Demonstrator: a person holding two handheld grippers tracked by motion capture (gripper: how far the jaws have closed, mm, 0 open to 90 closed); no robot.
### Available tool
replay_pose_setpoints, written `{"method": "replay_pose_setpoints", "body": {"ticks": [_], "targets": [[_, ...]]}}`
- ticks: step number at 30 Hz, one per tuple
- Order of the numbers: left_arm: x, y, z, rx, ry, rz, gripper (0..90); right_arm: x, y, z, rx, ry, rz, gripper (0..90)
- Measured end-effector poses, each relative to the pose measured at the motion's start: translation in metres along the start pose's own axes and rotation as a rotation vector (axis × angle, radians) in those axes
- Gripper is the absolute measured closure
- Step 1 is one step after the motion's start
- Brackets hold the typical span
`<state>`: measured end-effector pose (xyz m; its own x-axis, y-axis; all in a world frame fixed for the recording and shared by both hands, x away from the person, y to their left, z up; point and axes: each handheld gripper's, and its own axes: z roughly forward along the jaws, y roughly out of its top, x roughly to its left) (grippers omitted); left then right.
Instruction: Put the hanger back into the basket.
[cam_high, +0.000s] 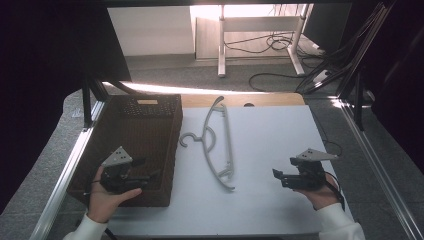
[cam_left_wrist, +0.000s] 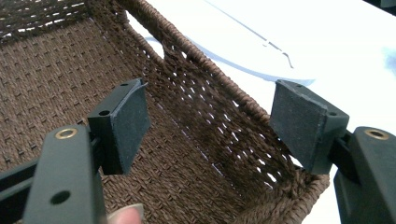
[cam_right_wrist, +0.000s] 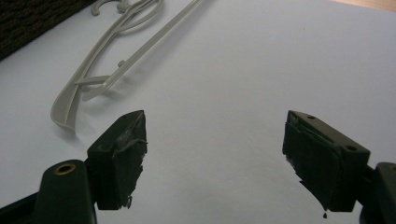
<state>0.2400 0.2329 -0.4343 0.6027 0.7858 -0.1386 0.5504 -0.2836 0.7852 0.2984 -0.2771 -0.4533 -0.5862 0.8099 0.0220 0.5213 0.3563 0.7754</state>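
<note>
A: Over on the left, a dark brown woven basket (cam_high: 150, 117), standing on the white table (cam_high: 270, 145), long side running away from the camera.

B: Anything inside?

A: Just bare weave across the floor of it in the high view; same in the left gripper view, with daylight through the gaps in the side wall.

B: And the left gripper (cam_high: 141, 174)?

A: Hovering over the basket's near end, held in the left hand (cam_high: 107, 195). Jaws spread wide, nothing between the pads (cam_left_wrist: 128, 123), only basket wall (cam_left_wrist: 210, 100) showing in the gap.

B: The hanger?

A: A grey plastic clothes hanger (cam_high: 219, 145), lying flat on the table just beside the basket's right wall, not in it. Hook (cam_high: 192, 139) turned toward the basket, curved end nearest the front edge.

B: Touching the basket?

A: Close beside; hard to say whether hook and wall meet.

B: Right side?

A: Right gripper (cam_high: 277, 175) low over the table, well apart from the hanger, pointing toward it. Jaws wide apart, bare white table between them. Hanger (cam_right_wrist: 100, 70) lying ahead, up and left in the right gripper view.
</note>
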Motion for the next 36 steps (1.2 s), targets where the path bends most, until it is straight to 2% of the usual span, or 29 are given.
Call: {"method": "replay_pose_setpoints", "body": {"ticks": [6,11,17,25,31,36], "targets": [[-0.002,-0.004,-0.002,0.007,0.005,0.003,27.5,-0.002,-0.001,0.002,0.006,-0.011,-0.003,22.3],[-0.001,-0.007,-0.006,0.008,0.011,0.002,27.4,0.001,0.002,0.002,0.005,-0.011,-0.021,23.5],[0.001,-0.007,-0.006,0.009,0.012,0.000,27.5,0.002,0.005,0.001,0.004,0.005,-0.004,25.8],[0.001,-0.005,-0.006,0.011,0.009,0.003,27.5,0.001,0.004,0.006,0.006,-0.005,-0.006,26.2],[0.004,-0.005,-0.008,0.004,0.005,-0.005,27.4,0.007,0.015,0.013,0.011,-0.001,-0.016,27.8],[0.003,-0.004,-0.008,0.003,0.002,-0.007,27.3,0.018,0.032,0.028,0.029,0.017,-0.033,29.0]]}}
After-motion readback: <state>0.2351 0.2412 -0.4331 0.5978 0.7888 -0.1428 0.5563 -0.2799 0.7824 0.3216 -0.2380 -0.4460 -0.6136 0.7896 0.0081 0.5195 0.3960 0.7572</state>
